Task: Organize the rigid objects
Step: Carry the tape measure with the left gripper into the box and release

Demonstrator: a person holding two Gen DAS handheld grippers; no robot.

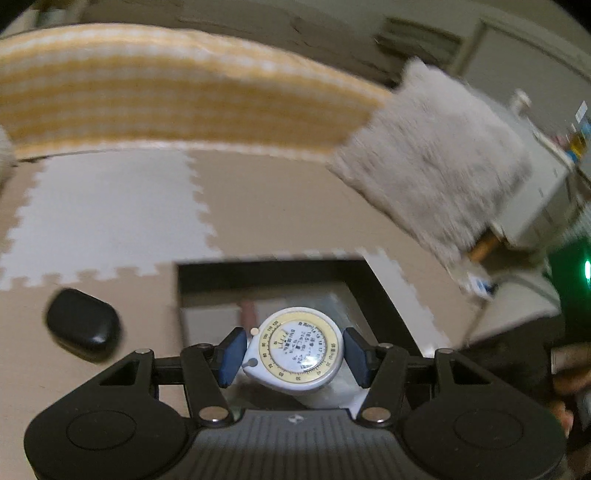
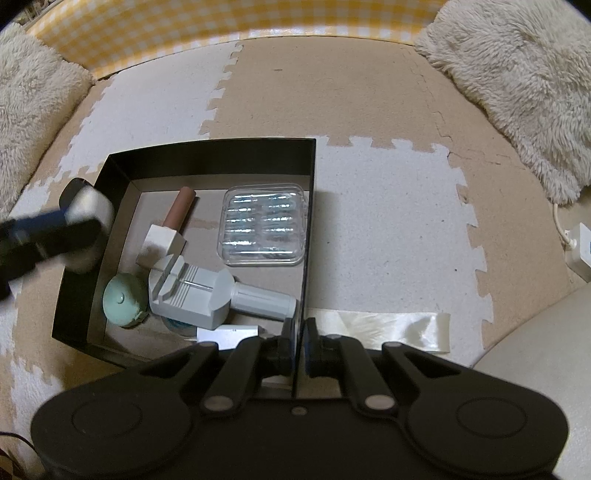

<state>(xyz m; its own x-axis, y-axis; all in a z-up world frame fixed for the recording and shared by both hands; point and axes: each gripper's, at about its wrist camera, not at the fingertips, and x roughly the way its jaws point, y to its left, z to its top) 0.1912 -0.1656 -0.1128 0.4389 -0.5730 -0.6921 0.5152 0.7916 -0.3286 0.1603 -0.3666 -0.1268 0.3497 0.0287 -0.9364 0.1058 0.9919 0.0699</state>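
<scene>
Floor of interlocking foam mat tiles [image 2: 369,221], beige and white, bordered at the far edge by a yellow checked cushion [image 2: 184,33]; two fluffy pale cushions, one at each far corner [image 2: 517,92]

One black open box [image 2: 221,151] sits on the mat. Right gripper [image 2: 299,343] has its jaws together, clamped on the box's near right wall, presumably to steady it while items go in

Inside the box, counted: one grey-white watch-link tool [image 2: 207,291], one clear plastic case [image 2: 264,225], one brown-and-white stick-shaped item [image 2: 173,221], one green round item [image 2: 123,299], one small silver flat piece [image 2: 227,334] at the near wall. Something bluish half hidden under the tool; cannot identify

Left gripper [image 1: 291,354] jaws clamped on one round white-and-yellow dial-faced measure [image 1: 299,350], held above the box, likely on its way in

One black rounded object [image 1: 83,326] lies on the mat outside the box's left wall, not yet sorted

One strip of pale tape [image 2: 388,328] on the mat right of the box
</scene>
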